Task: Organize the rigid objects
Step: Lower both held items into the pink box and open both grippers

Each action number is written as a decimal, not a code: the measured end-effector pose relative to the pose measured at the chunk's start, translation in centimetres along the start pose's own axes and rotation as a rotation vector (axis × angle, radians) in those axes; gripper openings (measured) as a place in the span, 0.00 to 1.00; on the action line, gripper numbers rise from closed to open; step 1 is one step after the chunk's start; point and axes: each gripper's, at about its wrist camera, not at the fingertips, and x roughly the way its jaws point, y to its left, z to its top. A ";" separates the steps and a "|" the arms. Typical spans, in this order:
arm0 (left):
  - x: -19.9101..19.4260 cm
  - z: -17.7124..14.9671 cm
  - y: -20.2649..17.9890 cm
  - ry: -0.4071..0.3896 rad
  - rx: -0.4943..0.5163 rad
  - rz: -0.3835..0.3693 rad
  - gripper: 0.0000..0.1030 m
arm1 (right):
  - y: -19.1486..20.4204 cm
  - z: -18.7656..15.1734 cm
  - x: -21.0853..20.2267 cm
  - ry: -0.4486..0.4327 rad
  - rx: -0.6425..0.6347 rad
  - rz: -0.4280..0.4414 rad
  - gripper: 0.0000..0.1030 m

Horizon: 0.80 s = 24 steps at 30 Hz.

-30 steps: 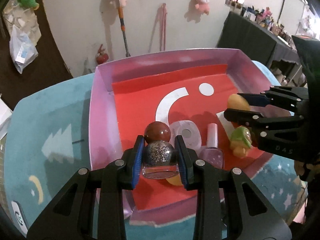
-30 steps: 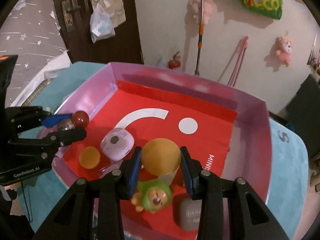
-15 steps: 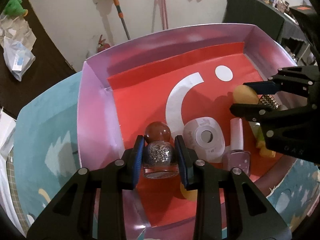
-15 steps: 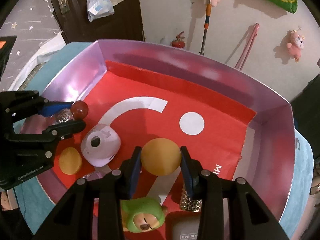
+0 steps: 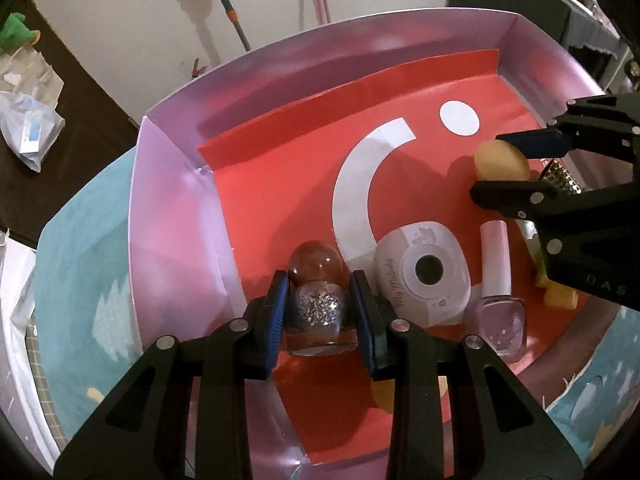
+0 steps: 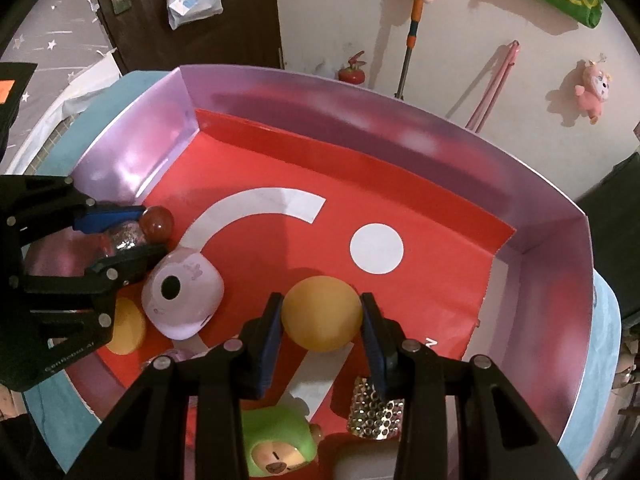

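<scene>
A pale wall with a mop handle (image 6: pixel 414 20) and a pink plush (image 6: pixel 594 88) hung on it stands behind a teal mat (image 5: pixel 80 248), on which sits a lilac-walled tray (image 5: pixel 168 216) lined with red paper bearing a white arc and dot.

In the left wrist view, low and centre, the left gripper (image 5: pixel 320 312) is clamped on a glitter bottle (image 5: pixel 320 314): a clear, round-bodied bottle full of silver flakes, topped by a dark red ball cap that juts past the fingertips toward the arc. Both blue pads press its sides. Just right of it lies a lilac case (image 5: pixel 424 276) with a dark hole in its white face, and beside that a pale pink polish bottle (image 5: pixel 496 292) with a tall cap.

In the right wrist view, the right gripper (image 6: pixel 322 320) grips an orange ball (image 6: pixel 322 312), matte and smooth, between its pads, low and centre over the red paper. Below it in the frame lie a green-hooded figurine (image 6: pixel 280 444) and a rhinestone tube (image 6: pixel 376 412). A second orange disc shape (image 6: pixel 126 330) shows at lower left, partly hidden by the left gripper.
</scene>
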 end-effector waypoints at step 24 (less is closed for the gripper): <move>0.4 0.3 0.5 0.015 -0.001 -0.020 0.29 | 0.6 0.3 1.0 0.020 -0.011 -0.012 0.40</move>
